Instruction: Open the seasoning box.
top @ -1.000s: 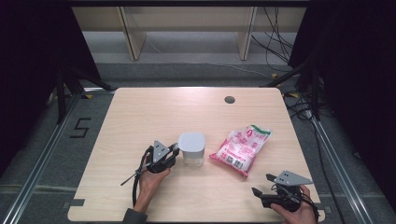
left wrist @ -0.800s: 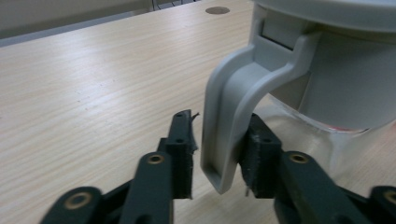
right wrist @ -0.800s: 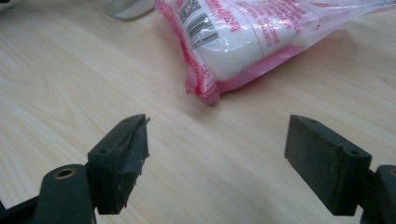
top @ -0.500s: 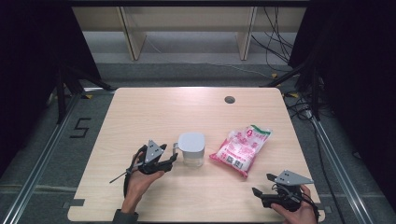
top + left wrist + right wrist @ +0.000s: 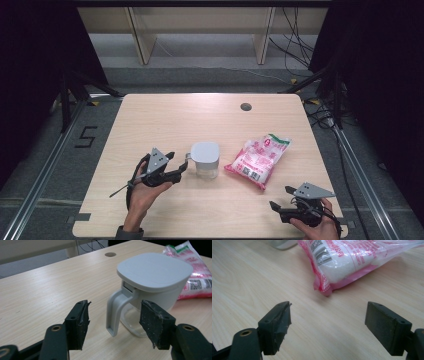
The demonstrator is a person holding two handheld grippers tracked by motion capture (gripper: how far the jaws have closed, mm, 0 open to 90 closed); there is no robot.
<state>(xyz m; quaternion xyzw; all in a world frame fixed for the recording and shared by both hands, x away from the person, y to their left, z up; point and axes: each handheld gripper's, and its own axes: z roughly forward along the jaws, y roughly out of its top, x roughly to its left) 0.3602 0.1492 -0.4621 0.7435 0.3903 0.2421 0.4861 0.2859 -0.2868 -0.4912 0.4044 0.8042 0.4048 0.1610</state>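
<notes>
High view: the lidded jug (image 5: 205, 159) stands mid-table, set down; the left gripper (image 5: 176, 167), jaws just opened wide, flanks its handle (image 5: 115, 312) untouching. Sugar bag (image 5: 258, 160) at three o'clock awaits the wide-open right gripper (image 5: 282, 198).

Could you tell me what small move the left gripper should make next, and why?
Probably draw the left gripper back a little from the lidded container. Its jaws have just been opening and now stand wide on either side of the container's handle without pressing on it, and the container stands upright on the table, so the release looks done.
</notes>
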